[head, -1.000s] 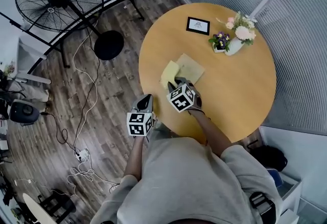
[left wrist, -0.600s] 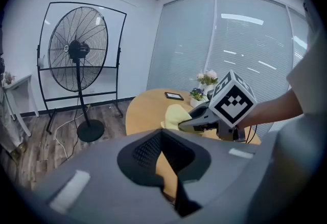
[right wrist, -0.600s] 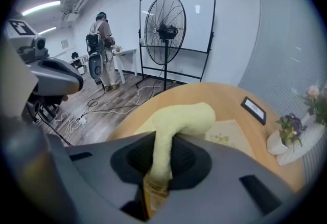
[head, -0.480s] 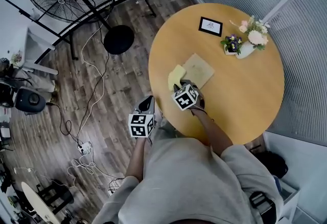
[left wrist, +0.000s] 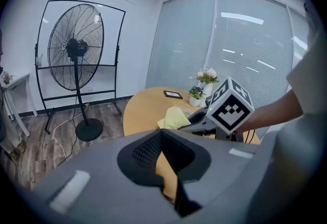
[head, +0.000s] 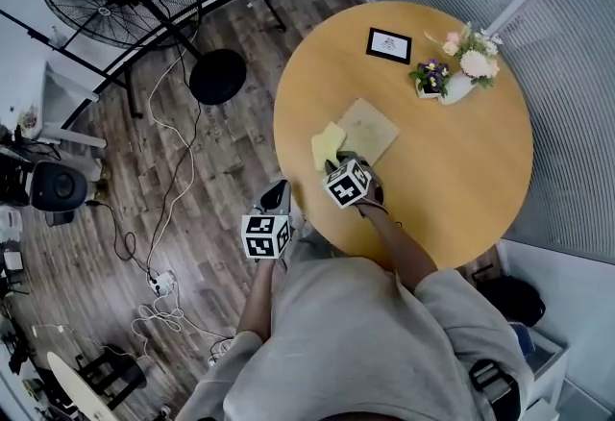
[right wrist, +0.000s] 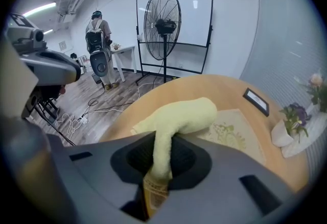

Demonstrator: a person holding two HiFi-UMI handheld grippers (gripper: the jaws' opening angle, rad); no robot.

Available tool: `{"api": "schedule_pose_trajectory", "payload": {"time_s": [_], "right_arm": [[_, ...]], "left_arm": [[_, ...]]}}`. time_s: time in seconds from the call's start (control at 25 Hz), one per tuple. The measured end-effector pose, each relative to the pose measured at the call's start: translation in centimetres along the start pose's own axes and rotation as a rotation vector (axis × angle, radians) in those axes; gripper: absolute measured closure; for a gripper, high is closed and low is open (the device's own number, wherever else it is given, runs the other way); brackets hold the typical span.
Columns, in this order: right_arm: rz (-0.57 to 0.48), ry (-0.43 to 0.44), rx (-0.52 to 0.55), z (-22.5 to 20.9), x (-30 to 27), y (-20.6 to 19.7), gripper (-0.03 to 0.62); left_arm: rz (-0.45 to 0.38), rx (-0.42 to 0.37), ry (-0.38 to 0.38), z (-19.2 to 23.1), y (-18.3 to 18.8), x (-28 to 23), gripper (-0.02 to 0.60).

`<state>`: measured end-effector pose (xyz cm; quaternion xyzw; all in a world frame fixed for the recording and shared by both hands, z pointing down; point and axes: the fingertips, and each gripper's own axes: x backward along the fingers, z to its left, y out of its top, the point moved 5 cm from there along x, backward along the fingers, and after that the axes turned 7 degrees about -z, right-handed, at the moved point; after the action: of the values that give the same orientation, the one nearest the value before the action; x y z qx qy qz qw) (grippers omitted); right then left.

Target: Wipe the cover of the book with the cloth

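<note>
Head view: the right gripper (head: 333, 162) hides part of the yellow cloth (head: 327, 142), which overlaps the book's (head: 373, 129) left edge on the round table (head: 452, 169). The left gripper (head: 276, 193) hangs over the wooden floor (head: 58, 265).

Left gripper view: jaws together, empty.

Right gripper view: jaws clamped on the cloth, with a fan (right wrist: 164, 24) far behind.

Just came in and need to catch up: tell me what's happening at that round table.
A person holds a gripper in each hand. The right gripper is shut on a yellow cloth, whose free end lies at the left edge of the book on the round table. The left gripper, jaws together and empty, hangs beside the table over the floor.
</note>
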<state>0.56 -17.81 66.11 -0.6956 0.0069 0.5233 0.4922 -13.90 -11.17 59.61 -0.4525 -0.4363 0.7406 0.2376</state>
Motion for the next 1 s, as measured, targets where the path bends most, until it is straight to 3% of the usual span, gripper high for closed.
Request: {"api": "schedule_pose_trajectory", "payload": {"time_s": [1.0], "right_arm": [[0.026, -0.067, -0.055, -1.9, 3.6, -3.9, 0.531]], "left_arm": [[0.014, -0.044, -0.102, -3.7, 0.5, -2.6, 0.571]]}}
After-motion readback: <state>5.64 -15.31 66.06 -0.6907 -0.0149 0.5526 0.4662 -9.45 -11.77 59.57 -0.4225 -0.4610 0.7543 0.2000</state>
